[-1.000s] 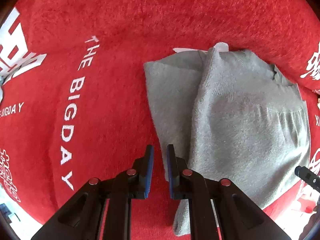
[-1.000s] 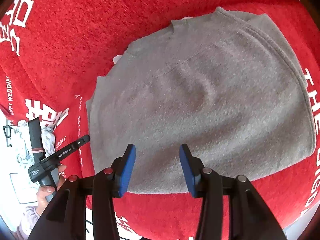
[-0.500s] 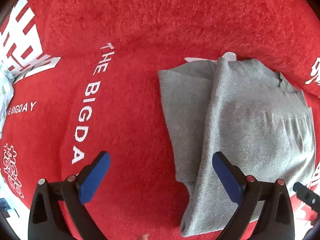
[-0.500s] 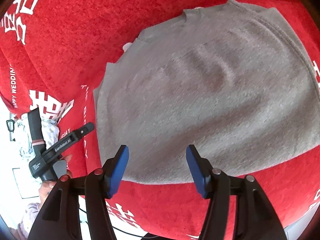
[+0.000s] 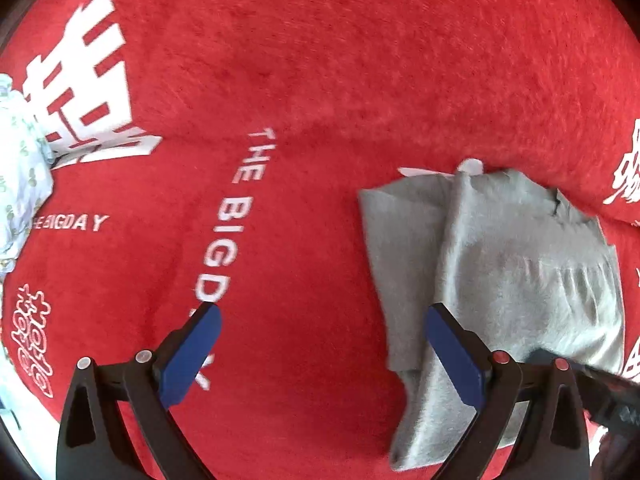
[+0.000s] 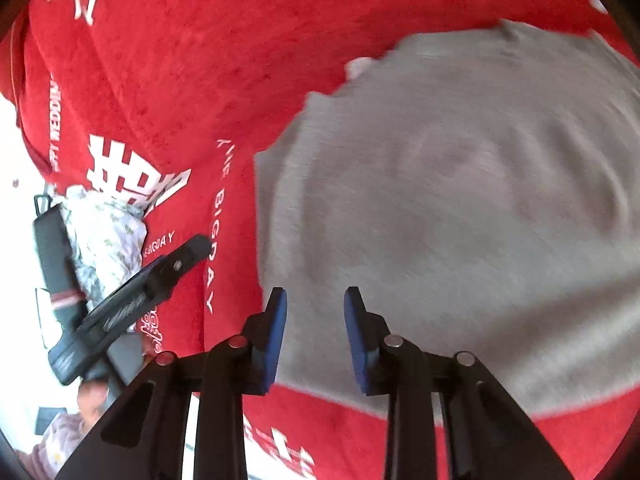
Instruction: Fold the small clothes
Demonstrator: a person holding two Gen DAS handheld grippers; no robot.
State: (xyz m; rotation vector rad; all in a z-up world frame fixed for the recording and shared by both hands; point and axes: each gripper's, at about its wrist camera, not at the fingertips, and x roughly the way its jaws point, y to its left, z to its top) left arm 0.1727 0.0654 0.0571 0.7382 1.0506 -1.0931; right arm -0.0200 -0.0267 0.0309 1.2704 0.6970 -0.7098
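A small grey knitted garment [image 5: 508, 264] lies on a red blanket [image 5: 320, 80], its left side folded over itself. My left gripper [image 5: 320, 328] is wide open and empty above the blanket, its right finger over the garment's left edge. In the right wrist view the same grey garment [image 6: 460, 208] fills the right half, blurred by motion. My right gripper [image 6: 316, 308] is open and empty, its blue pads [image 6: 276, 328] hovering over the garment's near left corner. The left gripper also shows in the right wrist view [image 6: 132, 300], at the left.
The red blanket carries white lettering [image 5: 228, 236] and large white characters [image 5: 84, 92]. A pale floral cloth [image 5: 20, 184] lies at the blanket's left edge; it also shows in the right wrist view [image 6: 108, 240]. The blanket's near edge [image 6: 280, 444] borders a white floor.
My left gripper opened from nearly shut to wide open and drew back left from the garment. My right gripper moved left toward the garment's near left corner and narrowed slightly.
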